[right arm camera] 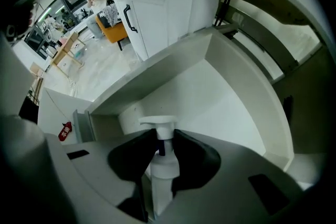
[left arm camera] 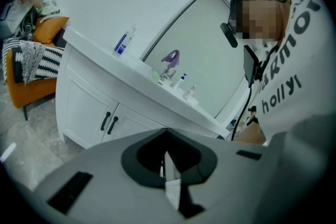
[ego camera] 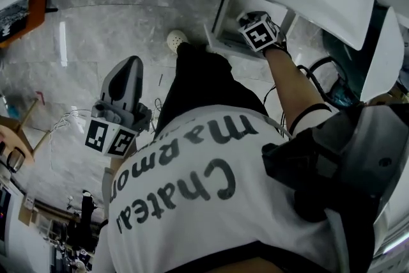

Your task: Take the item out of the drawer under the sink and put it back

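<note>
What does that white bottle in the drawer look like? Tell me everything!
The pump bottle is all white and looks like plastic: a flat pump head, a thin neck, a round body. It stands upright in the open white drawer, near a corner. The dark pads of the right gripper hug its neck from both sides. Its bottom is hidden.

Setting: bathroom. White vanity cabinet with black bar handles (left arm camera: pixel 89 110); large wall mirror (left arm camera: pixel 205 50) above it, small bottles (left arm camera: pixel 125 43) on its counter, grey marbled floor tiles (ego camera: pixel 96 41) below.

Base of pump bottle (right arm camera: pixel 164 164) hidden by jaws
</note>
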Tool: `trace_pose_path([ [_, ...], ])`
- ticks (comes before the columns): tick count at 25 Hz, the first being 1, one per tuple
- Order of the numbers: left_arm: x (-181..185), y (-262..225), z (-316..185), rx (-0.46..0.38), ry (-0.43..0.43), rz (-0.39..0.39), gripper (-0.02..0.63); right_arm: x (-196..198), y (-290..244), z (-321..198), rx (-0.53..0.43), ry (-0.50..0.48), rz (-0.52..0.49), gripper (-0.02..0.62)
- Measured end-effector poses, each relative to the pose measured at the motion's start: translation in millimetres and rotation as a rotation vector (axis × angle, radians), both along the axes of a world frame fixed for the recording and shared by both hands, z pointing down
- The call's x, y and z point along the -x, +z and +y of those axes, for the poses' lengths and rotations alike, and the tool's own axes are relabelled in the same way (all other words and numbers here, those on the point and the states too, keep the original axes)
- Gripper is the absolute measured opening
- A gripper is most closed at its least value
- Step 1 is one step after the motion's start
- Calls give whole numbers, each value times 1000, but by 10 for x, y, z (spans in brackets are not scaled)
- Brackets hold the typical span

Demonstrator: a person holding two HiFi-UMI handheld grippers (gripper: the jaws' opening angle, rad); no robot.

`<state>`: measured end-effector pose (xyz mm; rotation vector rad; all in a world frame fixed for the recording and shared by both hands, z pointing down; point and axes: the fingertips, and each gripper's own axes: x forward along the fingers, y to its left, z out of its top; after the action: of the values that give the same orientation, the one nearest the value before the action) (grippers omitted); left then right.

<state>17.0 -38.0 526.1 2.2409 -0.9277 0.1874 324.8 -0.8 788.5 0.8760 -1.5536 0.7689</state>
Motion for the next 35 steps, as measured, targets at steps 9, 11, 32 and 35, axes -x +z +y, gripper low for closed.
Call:
trace_pose_path([
  [9,-111,-115,331,-3,-162,1,9,37,94,-36,45,-68,-2,129],
  [11,-142,-171,441,-5,-194,-6,9,49,105,-27,55,-76,3,130],
  [32,-358,-809,989,-153,-432,-6,9,71,-505,130,-160,-171,-119,120],
  [35,-449,-927,978,-207,-411,12,9,-11,-743,143,-256,-123,-169,120],
])
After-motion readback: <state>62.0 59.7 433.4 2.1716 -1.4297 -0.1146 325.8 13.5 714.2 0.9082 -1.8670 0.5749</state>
